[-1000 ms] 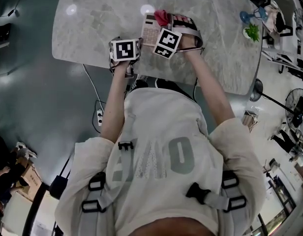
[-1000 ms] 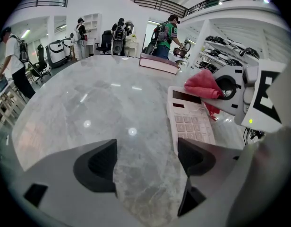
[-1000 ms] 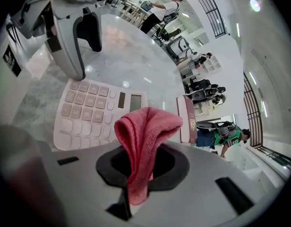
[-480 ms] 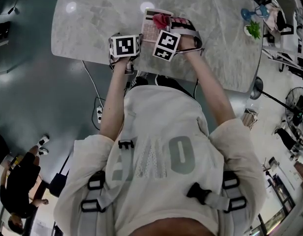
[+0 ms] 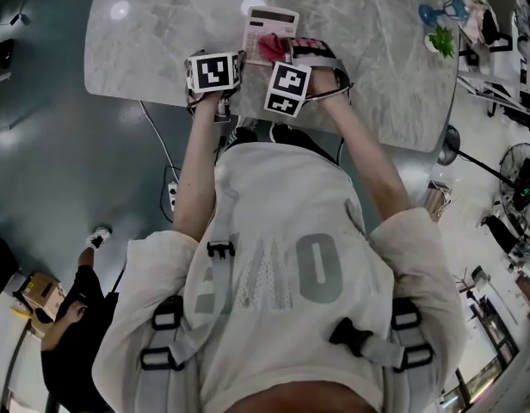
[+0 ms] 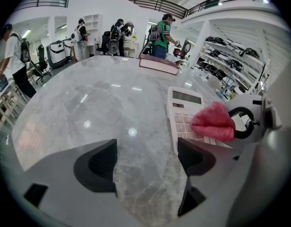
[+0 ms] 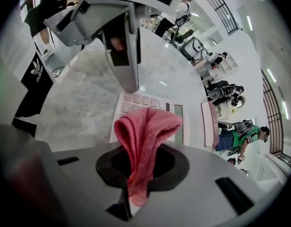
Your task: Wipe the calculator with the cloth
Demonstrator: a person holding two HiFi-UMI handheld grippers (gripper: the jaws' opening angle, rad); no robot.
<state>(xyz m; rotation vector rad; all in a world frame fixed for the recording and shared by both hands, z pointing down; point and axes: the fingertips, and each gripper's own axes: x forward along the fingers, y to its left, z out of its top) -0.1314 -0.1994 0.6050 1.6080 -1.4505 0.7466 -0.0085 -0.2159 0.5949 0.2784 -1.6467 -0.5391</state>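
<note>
White calculator [image 5: 271, 22] is seen lying flat on the marble desk [image 5: 153, 33], near the middle, display at the far end. Red cloth [image 7: 146, 135] is pinched between the closed jaws of the right gripper [image 7: 135, 171], and its bunched end is held over the calculator's key area; contact with the keys cannot be confirmed. Left gripper [image 6: 146, 161] is held low just left of the calculator, jaws wide apart, with only bare desk between them. A closed book [image 6: 158, 64] is seen at the far desk edge, and a small green plant [image 5: 439, 43] far right.
</note>
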